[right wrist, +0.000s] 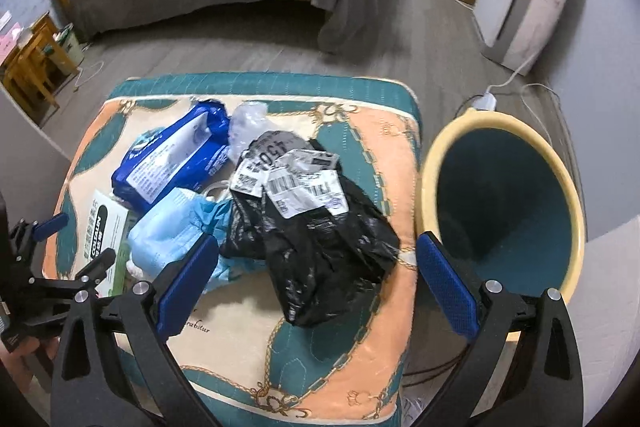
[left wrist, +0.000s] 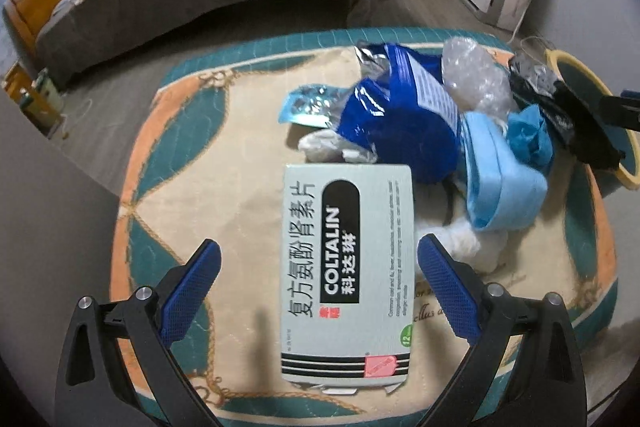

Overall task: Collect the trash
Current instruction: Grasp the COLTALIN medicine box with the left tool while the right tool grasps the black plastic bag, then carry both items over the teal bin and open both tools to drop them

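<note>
On the quilted teal-and-peach cushion (right wrist: 360, 163), the left hand-held gripper (left wrist: 318, 259) stood apart around a white Coltalin medicine box (left wrist: 346, 275). At two o'clock of it, the right hand-held gripper (right wrist: 318, 259) gaped over a crumpled black plastic bag (right wrist: 320, 227), beside a yellow-rimmed teal bin (right wrist: 500, 203).

A square cushioned stool with a quilted teal, peach and cream cover (right wrist: 360, 359) stands on grey wood-look flooring (right wrist: 248, 47). On it lie a white Coltalin medicine box (left wrist: 347, 273), a shiny blue foil wipes packet (right wrist: 176, 155), a pale blue face mask (right wrist: 168, 239), a crumpled black plastic mailing bag with white labels (right wrist: 320, 239) and a clear bubble-wrap wad (left wrist: 476, 75).
</note>
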A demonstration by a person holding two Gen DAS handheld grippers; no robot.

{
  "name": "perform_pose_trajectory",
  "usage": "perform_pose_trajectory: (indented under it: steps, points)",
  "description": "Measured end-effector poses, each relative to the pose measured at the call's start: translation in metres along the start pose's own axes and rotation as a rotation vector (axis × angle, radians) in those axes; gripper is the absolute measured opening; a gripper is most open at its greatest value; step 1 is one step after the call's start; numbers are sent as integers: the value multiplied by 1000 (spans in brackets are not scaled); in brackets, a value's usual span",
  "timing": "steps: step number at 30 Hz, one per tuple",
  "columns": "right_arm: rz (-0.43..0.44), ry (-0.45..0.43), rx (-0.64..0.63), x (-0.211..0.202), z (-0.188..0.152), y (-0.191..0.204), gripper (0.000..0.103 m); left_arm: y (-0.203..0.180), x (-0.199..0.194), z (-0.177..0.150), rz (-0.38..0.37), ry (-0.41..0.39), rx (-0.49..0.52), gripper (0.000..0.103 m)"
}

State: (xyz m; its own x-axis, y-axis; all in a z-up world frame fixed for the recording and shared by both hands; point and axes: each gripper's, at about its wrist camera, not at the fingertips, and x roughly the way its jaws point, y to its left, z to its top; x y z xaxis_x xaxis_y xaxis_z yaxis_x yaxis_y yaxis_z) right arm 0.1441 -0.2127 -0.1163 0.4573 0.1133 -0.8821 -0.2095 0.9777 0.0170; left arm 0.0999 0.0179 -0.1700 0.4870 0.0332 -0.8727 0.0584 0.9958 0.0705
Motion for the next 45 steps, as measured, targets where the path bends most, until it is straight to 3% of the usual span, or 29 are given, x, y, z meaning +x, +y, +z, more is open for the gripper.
perform_pose_trajectory:
  steps: [6,12,14,15,16,17,20,24,33,45]
  points:
    - [-13,36,-25,12,-3,5,93,4,19,-6,4,52,-15,98]
    - [-27,97,-42,26,-8,3,64,1,32,-11,-10,102,-50,96]
    - [-26,107,-48,28,-10,2,48,1,33,-11,-23,109,-61,93]
    - [-19,116,-47,30,-11,1,44,1,33,-11,-30,109,-62,88]
    - [-13,120,-44,31,-11,0,33,0,33,-11,-36,107,-59,75]
    - [-5,123,-41,32,-12,-1,25,-1,32,-11,-34,107,-51,75]
    - [2,109,-39,28,-12,-3,12,-4,28,-11,-45,98,-45,74]
    - [10,79,-17,18,-11,-9,5,-9,19,-10,-34,73,-28,74]
    - [41,-10,6,-14,-9,-13,4,-19,0,-23,3,-9,6,74]
    - [115,-142,-8,-56,-6,-8,4,-19,-54,-11,-5,-168,34,74]
